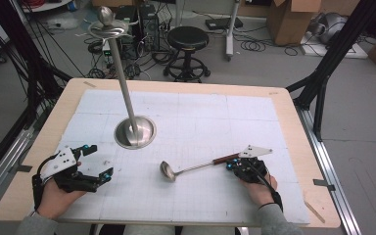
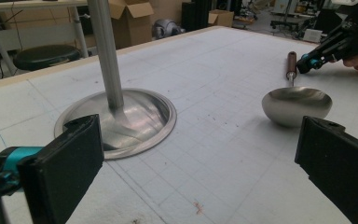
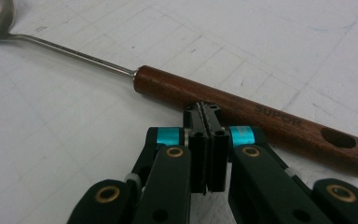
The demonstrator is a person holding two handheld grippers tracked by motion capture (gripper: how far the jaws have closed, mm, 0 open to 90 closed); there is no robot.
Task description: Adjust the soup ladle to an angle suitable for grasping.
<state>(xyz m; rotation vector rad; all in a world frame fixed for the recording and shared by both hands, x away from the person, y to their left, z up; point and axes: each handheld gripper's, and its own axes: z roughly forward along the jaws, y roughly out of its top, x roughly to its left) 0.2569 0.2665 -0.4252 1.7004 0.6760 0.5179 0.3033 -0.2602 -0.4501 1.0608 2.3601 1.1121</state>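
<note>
- left gripper (image 1: 90,164), at the near left of the table (image 1: 293,147): jaws stand wide apart with nothing between them, and the hand rests on the white gridded mat (image 1: 200,122). its own view looks between the two black pads toward the stand and the ladle bowl.
- stand (image 1: 135,131), just past the left gripper: a round shiny metal base with a tall thin pole rising from its middle to a small hooked top. it looks steady and stands well apart from the ladle.
- ladle (image 1: 196,168), in the near middle of the mat: it lies flat, its steel bowl (image 2: 297,105) at the left, a thin wire shaft running right and up to a dark wooden handle (image 3: 251,116) with a hanging hole near the end.
- handling, as a judgement: stiff and not fragile; the polished bowl and thin shaft would be slippery and hard to pinch, and the bowl end will be the heavier, so it may droop if held far back. the wood handle is thicker and grippier, best taken near where the shaft enters.
- right gripper (image 3: 207,112), at the near right: jaws pressed together and empty, tips right against the near side of the wooden handle, not around it. it would have to open before taking hold.
</note>
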